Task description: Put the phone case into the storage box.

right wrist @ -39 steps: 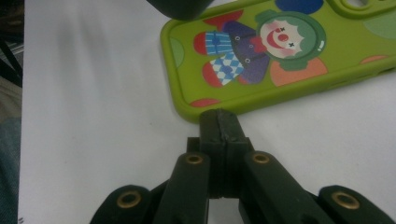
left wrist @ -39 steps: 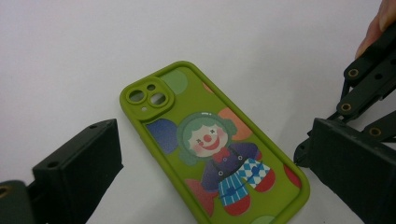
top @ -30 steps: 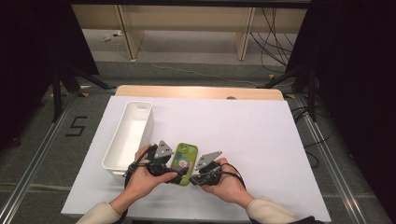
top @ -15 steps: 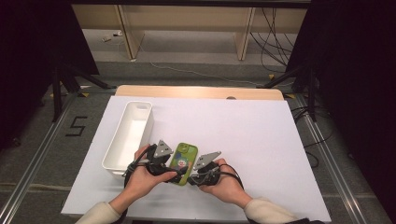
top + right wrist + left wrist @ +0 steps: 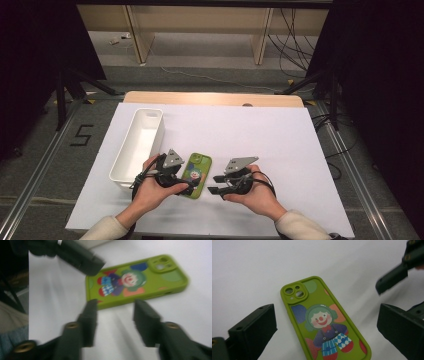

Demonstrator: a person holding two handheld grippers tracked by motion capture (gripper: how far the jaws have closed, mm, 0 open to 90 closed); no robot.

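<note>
Phone (image 5: 196, 175) lies face down on the white surface (image 5: 280, 145), lower middle of the high view, its green clown case up. The left gripper (image 5: 186, 189) sits at its left edge, the hand over it, and from above I cannot tell how wide its jaws stand. The right gripper (image 5: 214, 184) is just right of the phone, apart from it; its jaws have just been opening, with nothing between them. A white bin (image 5: 139, 145) stands to the upper left.

In the left gripper view the phone (image 5: 324, 320) runs from the centre to the lower right. The jaws stand wide at the bottom corners, the phone's lower end between them, neither pad pressing on it. The right gripper (image 5: 397, 277) shows at the upper right.

In the right gripper view the phone (image 5: 136, 281) lies across the upper middle, beyond the tips of the half-open, empty jaws. The left gripper (image 5: 77, 256) reaches in from the upper left.

Risks, as I judge them: the flat, thin phone may slide across the smooth surface if one jaw pushes its edge first, and a shallow bite on the rounded case could slip when lifted.
</note>
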